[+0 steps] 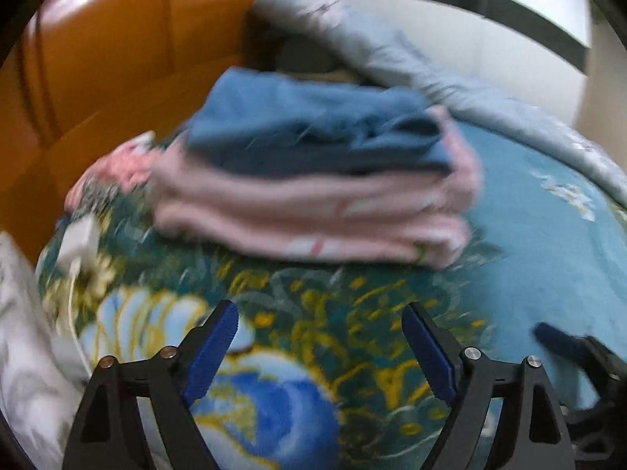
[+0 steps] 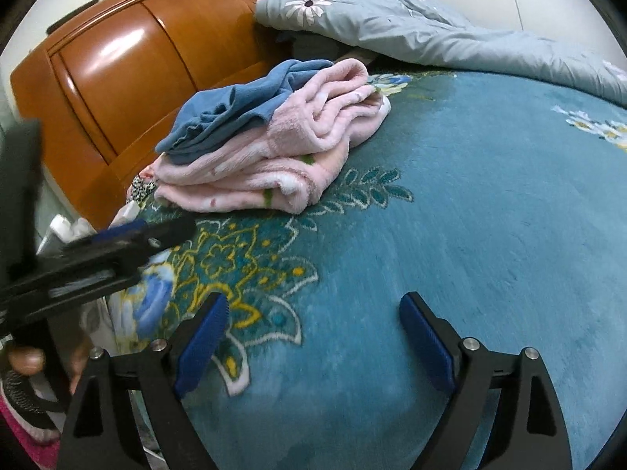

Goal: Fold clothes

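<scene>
A pile of clothes lies on the bed: a blue garment (image 1: 313, 125) on top of folded pink fleece garments (image 1: 313, 211). The same blue garment (image 2: 239, 105) and pink fleece (image 2: 274, 164) show in the right wrist view near the headboard. My left gripper (image 1: 319, 313) is open and empty, above the floral blanket in front of the pile. My right gripper (image 2: 313, 305) is open and empty, further back over the blanket. The left gripper (image 2: 133, 235) appears blurred at the left of the right wrist view.
A teal floral blanket (image 2: 470, 235) covers the bed. An orange wooden headboard (image 2: 129, 66) stands behind the pile. A grey flowered quilt (image 2: 411, 31) lies along the far edge. A white charger with cable (image 1: 80, 243) lies at the left edge.
</scene>
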`<state>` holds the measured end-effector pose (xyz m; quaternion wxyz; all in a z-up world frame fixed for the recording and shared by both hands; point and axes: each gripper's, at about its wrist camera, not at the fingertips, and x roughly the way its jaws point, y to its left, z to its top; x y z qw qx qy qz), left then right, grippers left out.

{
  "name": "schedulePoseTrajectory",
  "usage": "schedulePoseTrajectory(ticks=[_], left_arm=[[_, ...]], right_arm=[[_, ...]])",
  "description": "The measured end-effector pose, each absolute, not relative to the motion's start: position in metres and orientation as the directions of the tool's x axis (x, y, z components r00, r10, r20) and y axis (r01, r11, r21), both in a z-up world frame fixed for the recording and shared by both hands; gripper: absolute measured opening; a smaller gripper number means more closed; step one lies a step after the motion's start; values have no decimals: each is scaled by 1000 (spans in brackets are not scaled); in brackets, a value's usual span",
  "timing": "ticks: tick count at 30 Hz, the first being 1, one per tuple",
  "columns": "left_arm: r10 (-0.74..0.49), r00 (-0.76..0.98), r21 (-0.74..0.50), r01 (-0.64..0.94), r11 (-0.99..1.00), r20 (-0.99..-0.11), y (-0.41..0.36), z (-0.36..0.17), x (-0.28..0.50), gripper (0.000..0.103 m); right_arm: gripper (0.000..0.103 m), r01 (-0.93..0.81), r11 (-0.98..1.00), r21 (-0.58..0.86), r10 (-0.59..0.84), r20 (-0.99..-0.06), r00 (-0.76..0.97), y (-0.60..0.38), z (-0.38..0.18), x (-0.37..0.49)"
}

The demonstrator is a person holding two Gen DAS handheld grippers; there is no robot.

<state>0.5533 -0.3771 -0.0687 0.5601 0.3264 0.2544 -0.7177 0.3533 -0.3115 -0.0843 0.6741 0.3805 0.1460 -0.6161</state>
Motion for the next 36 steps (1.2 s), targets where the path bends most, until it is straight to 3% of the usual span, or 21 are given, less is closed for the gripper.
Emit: schedulePoseTrajectory(ticks=[4, 6, 9, 22, 36], left_arm=[[-632, -142, -24, 981, -192, -762, -372, -81, 558, 93], [-621, -143, -30, 982, -189, -771, -369, -87, 555, 97], [-639, -120, 10, 981, -196, -760, -360, -93, 544, 103], [-688, -77, 30, 989, -142, -721, -331, -101, 537, 103], [-761, -50, 35, 995, -95, -647, -320, -110, 538, 103]], right_arm=[[91, 947, -58, 316, -728, -663, 176, -304, -83, 352], [102, 955, -77, 286, -728, -670, 142, -300, -82, 352], [103, 967, -96, 235, -728, -679, 93, -294, -82, 353], [103, 966, -196, 172, -755, -655, -37, -267, -77, 340], [103, 961, -197, 192, -739, -674, -17, -267, -83, 337]])
